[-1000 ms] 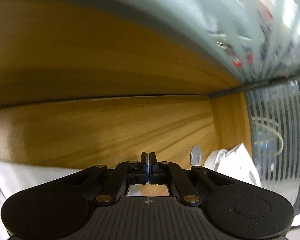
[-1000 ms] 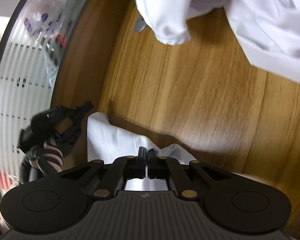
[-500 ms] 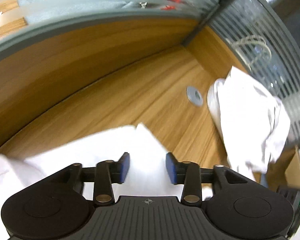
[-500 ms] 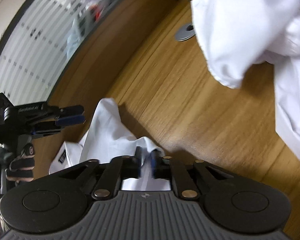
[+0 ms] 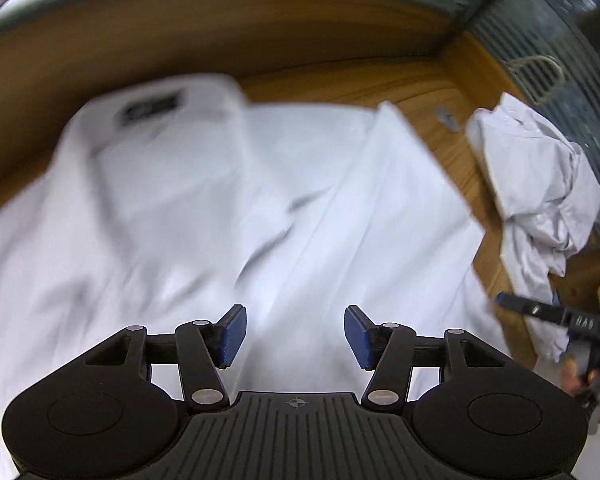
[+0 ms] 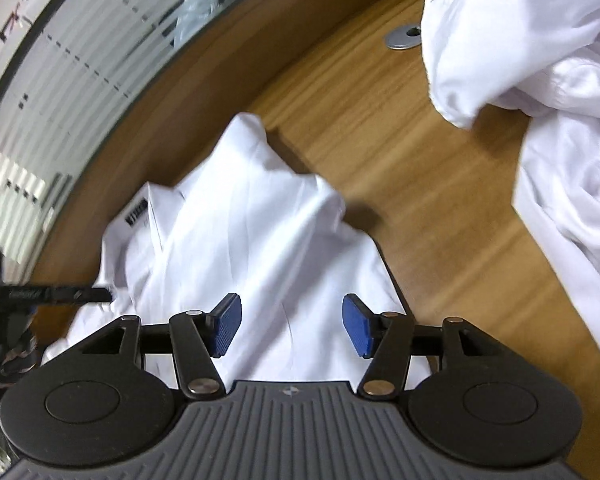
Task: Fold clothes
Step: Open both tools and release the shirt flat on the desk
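Left wrist view: your left tongs (image 5: 295, 336) and right tongs (image 6: 291, 330) gape apart, empty, above the white shirt (image 5: 228, 208) on the surface (image 6: 420, 184).

ahead: flat white collared shirt (image 6: 260, 240) fills my near wooden desk (image 6: 440, 184) | right: crumpled white garment heap (image 6: 540, 60) blocks | between: bare wood lane (passable, small metal grommet (image 6: 403, 36) at its far end) | far: frosted striped glass partition (image 6: 80, 60) walls me in
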Tool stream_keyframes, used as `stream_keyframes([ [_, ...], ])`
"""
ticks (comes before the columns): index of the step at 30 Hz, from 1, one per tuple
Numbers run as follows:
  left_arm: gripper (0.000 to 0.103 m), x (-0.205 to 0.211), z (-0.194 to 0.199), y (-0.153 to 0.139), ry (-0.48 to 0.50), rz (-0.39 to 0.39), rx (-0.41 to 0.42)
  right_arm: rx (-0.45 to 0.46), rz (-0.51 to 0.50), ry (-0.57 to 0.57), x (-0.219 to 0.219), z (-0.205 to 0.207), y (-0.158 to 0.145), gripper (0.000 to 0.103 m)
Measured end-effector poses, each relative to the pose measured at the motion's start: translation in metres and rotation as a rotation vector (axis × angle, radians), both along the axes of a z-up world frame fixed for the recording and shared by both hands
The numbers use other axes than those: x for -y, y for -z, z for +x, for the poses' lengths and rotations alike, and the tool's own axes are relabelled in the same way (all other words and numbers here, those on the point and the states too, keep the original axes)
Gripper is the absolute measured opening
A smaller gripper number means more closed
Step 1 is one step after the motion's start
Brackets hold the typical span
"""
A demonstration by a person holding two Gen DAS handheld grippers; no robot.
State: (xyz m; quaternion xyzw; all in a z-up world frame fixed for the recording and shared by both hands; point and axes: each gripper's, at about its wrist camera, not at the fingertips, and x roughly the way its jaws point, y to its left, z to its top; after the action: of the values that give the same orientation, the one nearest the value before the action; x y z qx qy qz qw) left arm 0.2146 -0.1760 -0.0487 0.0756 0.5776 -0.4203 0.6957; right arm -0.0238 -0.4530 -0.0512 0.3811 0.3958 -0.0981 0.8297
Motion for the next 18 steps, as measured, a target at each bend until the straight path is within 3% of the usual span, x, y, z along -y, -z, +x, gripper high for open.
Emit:
stream_keyframes([
  [5, 0.061, -0.073, -0.032, 0.011, -0.097, 0.022, -0.024, -0.05, -0.049, -0.021, -0.01, -0.018, -0.015, 0.064],
  [12, 0.062, -0.144, -0.085, 0.027, -0.173, 0.066, 0.026, -0.13, -0.161, -0.084, -0.028, -0.03, -0.026, 0.067],
  [18, 0.059, -0.184, -0.116, 0.038, -0.341, -0.072, -0.088, -0.201, -0.204, -0.137, -0.051, -0.032, -0.014, 0.068],
])
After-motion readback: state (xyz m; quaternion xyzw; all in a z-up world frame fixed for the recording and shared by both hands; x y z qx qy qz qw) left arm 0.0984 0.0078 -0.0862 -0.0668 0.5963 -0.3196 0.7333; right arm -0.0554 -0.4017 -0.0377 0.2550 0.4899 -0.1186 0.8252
